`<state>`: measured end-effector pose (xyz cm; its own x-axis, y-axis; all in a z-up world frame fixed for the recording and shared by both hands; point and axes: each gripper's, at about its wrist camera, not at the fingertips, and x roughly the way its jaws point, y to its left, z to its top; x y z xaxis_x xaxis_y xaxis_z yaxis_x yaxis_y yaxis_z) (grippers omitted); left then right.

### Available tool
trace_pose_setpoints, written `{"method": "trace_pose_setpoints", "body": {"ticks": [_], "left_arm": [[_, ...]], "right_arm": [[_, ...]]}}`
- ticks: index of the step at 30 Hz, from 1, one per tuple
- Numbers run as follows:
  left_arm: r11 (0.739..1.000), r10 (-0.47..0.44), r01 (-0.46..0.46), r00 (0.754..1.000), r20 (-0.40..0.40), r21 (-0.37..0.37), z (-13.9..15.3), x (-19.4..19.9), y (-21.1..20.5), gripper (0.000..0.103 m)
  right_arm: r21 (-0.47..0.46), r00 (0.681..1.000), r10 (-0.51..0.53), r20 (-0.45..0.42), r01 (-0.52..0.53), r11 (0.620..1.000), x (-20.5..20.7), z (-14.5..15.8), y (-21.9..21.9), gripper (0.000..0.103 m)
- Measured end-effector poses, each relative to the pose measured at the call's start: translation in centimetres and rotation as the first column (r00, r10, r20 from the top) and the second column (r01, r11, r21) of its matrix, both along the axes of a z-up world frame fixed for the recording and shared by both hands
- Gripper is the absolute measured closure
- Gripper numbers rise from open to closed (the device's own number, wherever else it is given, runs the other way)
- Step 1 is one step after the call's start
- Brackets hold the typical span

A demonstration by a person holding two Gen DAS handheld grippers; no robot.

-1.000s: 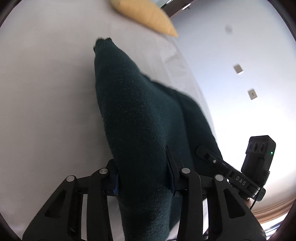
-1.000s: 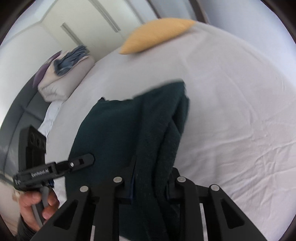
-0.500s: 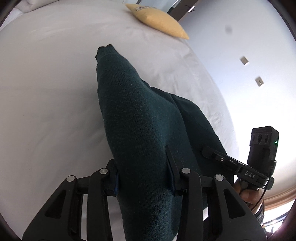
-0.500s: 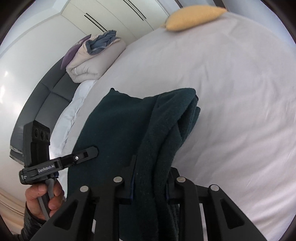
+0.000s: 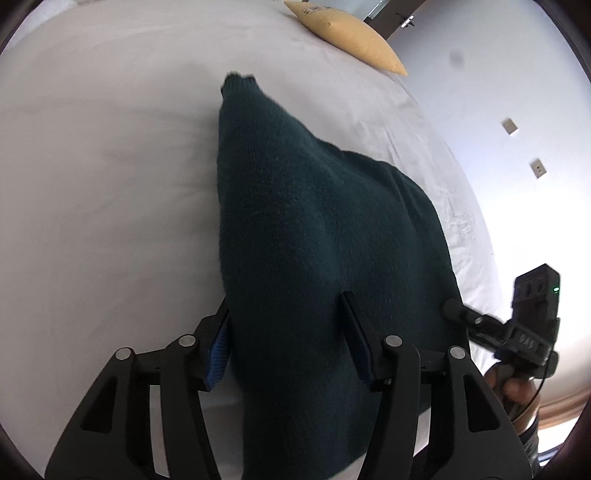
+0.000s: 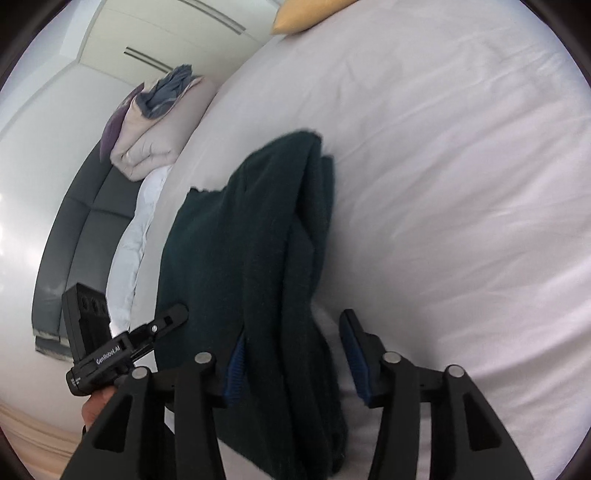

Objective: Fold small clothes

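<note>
A dark green knitted sweater (image 5: 314, 229) lies on the white bed (image 5: 92, 184), one sleeve stretched away from me. My left gripper (image 5: 286, 317) is open, its jaws spread with the sweater lying between them. In the right wrist view the sweater (image 6: 266, 236) is bunched in thick folds along its right side. My right gripper (image 6: 291, 332) is open too, the folded edge lying loose between its fingers. Each view shows the other gripper beside the sweater: the right one (image 5: 491, 325) and the left one (image 6: 147, 332).
A yellow pillow (image 5: 347, 29) lies at the far end of the bed, also in the right wrist view (image 6: 306, 14). A stack of folded bedding (image 6: 155, 125) sits at the bed's left side, by a grey headboard (image 6: 70, 229). White sheet (image 6: 461, 184) spreads right of the sweater.
Both grippers have opened and let go of the sweater, which they held pinched in the earlier frames. The sweater has dropped lower onto the bed.
</note>
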<state>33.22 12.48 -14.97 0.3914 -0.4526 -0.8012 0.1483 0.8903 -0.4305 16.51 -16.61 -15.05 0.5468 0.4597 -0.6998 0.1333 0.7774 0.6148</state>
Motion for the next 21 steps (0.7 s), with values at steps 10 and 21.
{"method": "trace_pose_setpoints", "body": {"ticks": [10,21], "left_arm": [[0.992,-0.012,-0.013,0.982,0.191,0.128,5.8,-0.5,-3.5,0.049],[0.949,-0.058,0.018,0.991,0.119,0.314,0.9,0.6,-5.1,0.047]], "right_arm": [[0.032,0.985,0.072,0.160,-0.078,0.996,2.4,5.2,2.9,0.049],[0.085,0.994,0.078,0.077,-0.085,0.993,3.6,-1.3,2.1,0.067]]}}
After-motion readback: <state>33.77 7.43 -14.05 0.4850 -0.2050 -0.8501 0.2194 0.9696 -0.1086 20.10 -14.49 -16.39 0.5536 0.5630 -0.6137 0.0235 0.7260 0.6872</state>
